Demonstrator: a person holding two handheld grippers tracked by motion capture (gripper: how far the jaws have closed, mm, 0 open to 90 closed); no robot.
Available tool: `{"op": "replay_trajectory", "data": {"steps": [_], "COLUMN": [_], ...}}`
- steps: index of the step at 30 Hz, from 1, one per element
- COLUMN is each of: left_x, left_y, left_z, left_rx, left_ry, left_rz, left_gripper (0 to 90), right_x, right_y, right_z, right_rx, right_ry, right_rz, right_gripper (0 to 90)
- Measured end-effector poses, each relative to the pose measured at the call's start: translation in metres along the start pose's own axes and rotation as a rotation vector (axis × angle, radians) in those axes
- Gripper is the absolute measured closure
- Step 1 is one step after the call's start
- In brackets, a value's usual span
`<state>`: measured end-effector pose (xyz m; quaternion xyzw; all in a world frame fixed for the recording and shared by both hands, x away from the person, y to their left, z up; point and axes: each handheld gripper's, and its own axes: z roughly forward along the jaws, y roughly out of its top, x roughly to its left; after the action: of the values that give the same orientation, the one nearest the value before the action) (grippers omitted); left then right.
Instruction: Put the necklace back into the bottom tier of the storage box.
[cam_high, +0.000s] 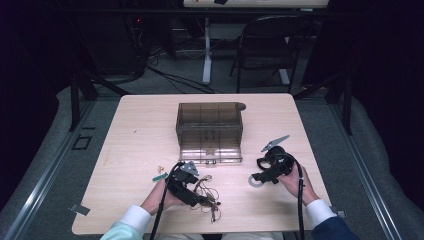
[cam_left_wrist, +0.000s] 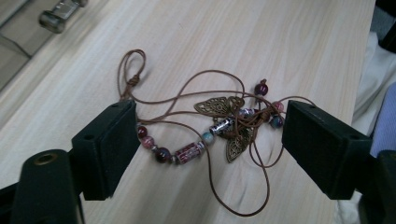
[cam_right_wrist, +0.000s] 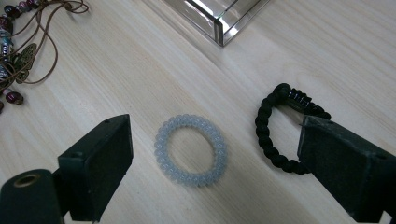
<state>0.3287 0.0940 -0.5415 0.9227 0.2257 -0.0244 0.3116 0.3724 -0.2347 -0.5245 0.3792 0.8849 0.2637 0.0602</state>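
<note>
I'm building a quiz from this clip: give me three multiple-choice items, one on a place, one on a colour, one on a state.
1. What lies between the left hand-held gripper's jaws?
A. necklace B. ring C. box
2. Colour of the coil ring under the right hand-held gripper?
A. red B. pale grey C. green
3. The right hand-held gripper's jaws are:
A. open B. shut on the ring C. shut on the black bracelet

Key: 1 A, the beaded necklace lies there; 2 B, it looks pale grey; 3 A, the jaws stand wide apart, the black bracelet beside one.
</note>
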Motion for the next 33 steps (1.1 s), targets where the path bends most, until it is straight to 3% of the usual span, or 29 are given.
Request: {"op": "replay_trajectory", "data": {"steps": [10,18,26,33], "left_x": [-0.008,-0.011,-0.008,-0.005], "left_y": [0.003,0.003,0.001,-0.001], "left_z": [0.01,0.017,0.018,0.015], "left_rx": [0.069,0.148,0.177,0.187], "left_ry": [0.011,0.046,0.072,0.099], "left_rz": [0.057,0.094,0.074,0.03], "left_gripper": [42.5,62.0,78.3,81.2], "right_x": [0.0,0.0,0.0,0.0], "right_y": [0.001,0.002,0.002,0.002], "right_z": [0.002,0.002,0.003,0.003], "right_rx": [0.009,0.017,0.009,0.008], "right_ry": [0.0,0.005,0.0,-0.003], "right_rz": [-0.007,-0.012,-0.01,-0.006], "right_gripper": [10.4,10.7,10.7,10.6]}}
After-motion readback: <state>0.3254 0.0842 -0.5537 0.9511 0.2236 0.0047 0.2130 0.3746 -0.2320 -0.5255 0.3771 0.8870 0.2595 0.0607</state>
